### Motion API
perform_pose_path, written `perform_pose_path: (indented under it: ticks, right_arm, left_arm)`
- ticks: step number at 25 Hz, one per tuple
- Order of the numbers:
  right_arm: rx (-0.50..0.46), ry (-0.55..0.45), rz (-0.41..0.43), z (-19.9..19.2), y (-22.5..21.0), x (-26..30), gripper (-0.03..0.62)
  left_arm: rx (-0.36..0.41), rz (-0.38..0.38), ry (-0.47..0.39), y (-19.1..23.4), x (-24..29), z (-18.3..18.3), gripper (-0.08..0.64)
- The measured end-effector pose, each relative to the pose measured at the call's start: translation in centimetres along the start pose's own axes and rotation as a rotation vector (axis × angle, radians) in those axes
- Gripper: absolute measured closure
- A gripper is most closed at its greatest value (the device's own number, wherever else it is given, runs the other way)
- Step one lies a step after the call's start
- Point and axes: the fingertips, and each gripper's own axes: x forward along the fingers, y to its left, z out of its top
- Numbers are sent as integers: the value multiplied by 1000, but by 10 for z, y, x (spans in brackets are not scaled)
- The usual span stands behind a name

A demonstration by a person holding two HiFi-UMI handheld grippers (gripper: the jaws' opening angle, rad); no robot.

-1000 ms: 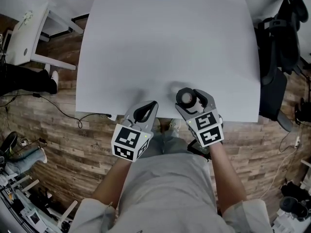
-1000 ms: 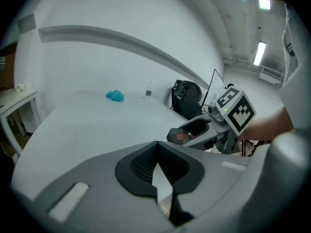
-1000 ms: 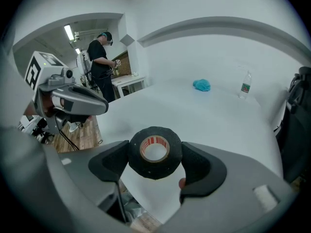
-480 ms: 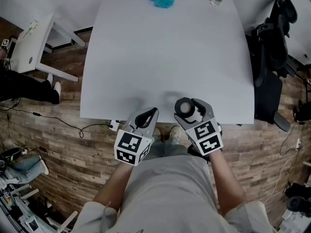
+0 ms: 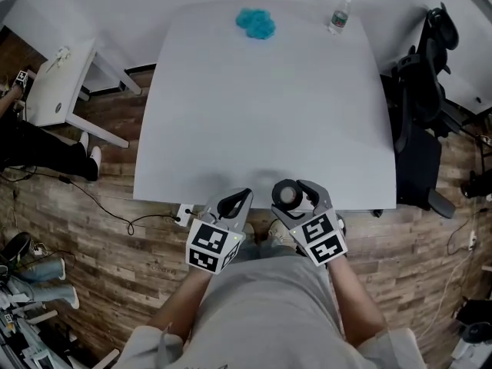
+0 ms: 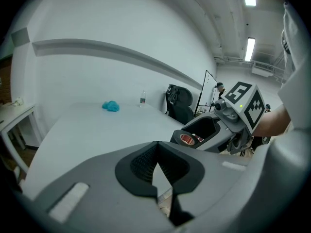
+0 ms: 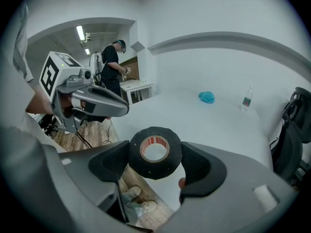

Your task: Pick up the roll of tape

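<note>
The right tool [image 5: 294, 195] is clamped on the roll of tape [image 7: 155, 152], a black roll with a red-printed core. It is pinched by its outer rim between both pads and held at the near edge of the white worktop [image 5: 261, 106]. The left tool [image 6: 156, 165] is clenched on nothing, jaws pressed together, also at the worktop's near edge, on the roll's left. At the worktop's far edge lie a blue cloth [image 5: 255, 22] and a small bottle [image 5: 337, 15].
</note>
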Motion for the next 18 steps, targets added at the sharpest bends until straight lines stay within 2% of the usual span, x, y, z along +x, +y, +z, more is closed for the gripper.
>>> perform_pose_path:
  ticks: [6, 18]
  right_arm:
    - [2, -8, 16, 0, 13, -9, 250]
    - [22, -24, 2, 0, 8, -16, 250]
  left_arm:
    - [14, -14, -8, -12, -4, 2, 541]
    - [23, -36, -2, -24, 1, 3, 541]
